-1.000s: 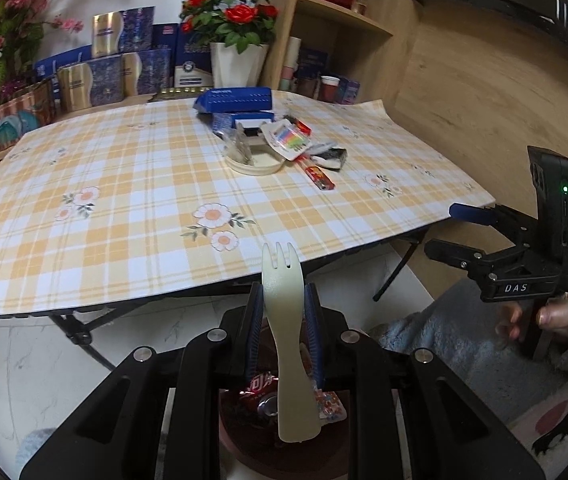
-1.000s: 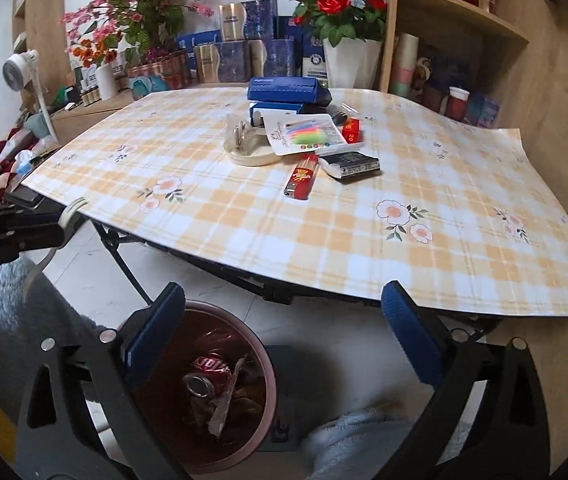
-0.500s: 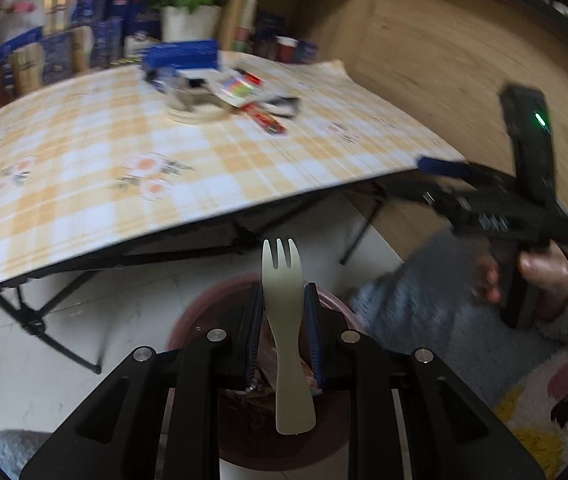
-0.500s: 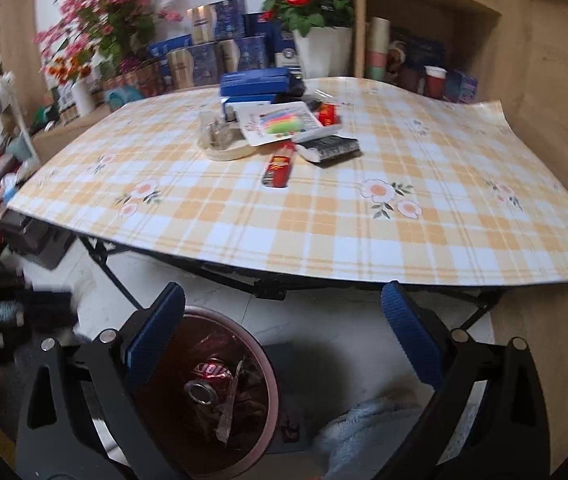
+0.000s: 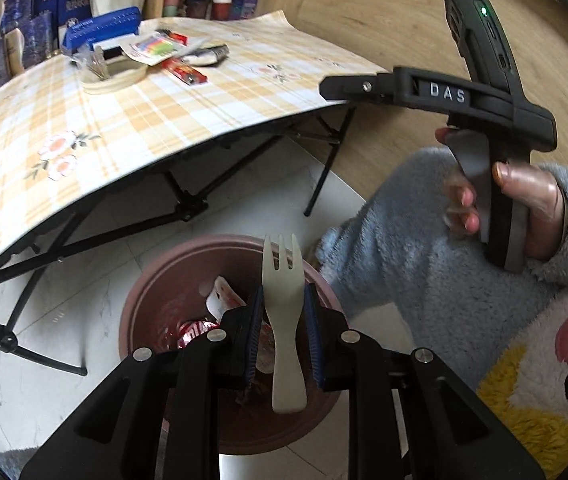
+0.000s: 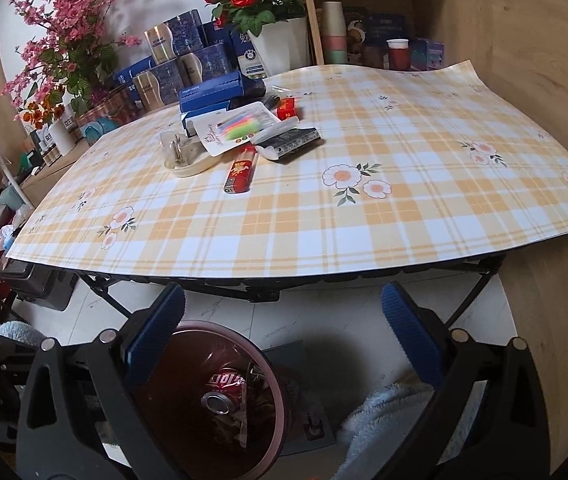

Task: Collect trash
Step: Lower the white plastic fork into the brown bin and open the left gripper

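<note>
The left hand-held gripper [image 5: 281, 332] pinches a cream plastic fork [image 5: 284, 320], tines pointing away along its fingers, directly over the pink bin [image 5: 143, 304] on the floor beside the counter [image 5: 123, 120]. The right hand-held gripper [image 6: 284, 336] hangs wide and empty nearby.

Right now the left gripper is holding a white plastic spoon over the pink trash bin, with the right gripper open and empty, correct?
Not quite: the left gripper is holding a white plastic fork, tines showing in the left wrist view, over the pink trash bin. The right gripper is open and empty.
</note>
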Demonstrator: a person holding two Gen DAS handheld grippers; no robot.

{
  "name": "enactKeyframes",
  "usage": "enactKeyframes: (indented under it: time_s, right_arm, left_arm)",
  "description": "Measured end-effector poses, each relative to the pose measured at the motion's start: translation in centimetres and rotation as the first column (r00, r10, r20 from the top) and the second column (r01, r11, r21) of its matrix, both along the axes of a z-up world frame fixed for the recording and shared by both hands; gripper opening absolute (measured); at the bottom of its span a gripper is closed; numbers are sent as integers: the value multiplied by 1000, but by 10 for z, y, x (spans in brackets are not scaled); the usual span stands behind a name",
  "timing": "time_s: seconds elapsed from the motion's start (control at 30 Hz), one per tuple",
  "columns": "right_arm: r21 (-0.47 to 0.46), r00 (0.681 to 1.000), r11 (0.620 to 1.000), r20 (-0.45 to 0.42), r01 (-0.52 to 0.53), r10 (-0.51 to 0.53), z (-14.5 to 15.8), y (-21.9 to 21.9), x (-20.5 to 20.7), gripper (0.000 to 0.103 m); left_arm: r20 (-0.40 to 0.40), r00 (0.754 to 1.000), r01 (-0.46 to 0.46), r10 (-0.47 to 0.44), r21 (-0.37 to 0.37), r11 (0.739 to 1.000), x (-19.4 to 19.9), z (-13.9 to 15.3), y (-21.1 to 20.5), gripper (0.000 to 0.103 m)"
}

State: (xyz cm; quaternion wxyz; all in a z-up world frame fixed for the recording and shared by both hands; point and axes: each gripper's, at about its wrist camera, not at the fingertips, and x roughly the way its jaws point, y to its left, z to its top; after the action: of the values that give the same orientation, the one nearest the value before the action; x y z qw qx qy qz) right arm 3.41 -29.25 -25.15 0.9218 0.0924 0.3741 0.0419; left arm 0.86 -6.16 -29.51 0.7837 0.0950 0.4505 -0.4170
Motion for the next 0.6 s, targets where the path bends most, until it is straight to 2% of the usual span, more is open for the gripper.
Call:
enactKeyframes:
  time_s: [0.17, 0.23, 0.27, 0.3, 0.4, 0.5, 0.6]
  right_arm:
    - [-7, 1000, 1000, 0, -8, 8, 0, 1, 1, 97]
    - [-8, 1000, 1000, 1, -11, 11, 0, 2, 0, 97]
    - [-8, 1000, 1000, 0, -11, 11, 0, 2, 0, 97]
    - [-9, 1000, 1000, 1, -9, 9, 0, 2, -1, 97]
    - [-7, 1000, 1000, 1, -8, 8, 0, 2, -1, 97]
    - [-2, 1000, 1000, 1, -4, 4, -1, 1, 0, 97]
    - [-2, 1000, 1000, -3, -6, 6, -1, 1, 1, 97]
  left_arm:
    - [-15, 1000, 6, -5, 33, 999, 0, -6, -4, 22]
    - [-15, 1000, -2, 2, 34, 999, 1, -6, -3, 36]
    - [-11, 1000, -9, 10, 32, 999, 1, -5, -2, 48]
    - [-7, 1000, -17, 18, 29, 999, 2, -4, -1, 56]
    - [14, 999, -49, 48, 39, 998, 3, -2, 2, 72]
    - [44, 993, -110, 108, 58, 992, 7, -1, 8, 81]
    - [74, 976, -209, 205, 51, 977, 15, 4, 20, 87]
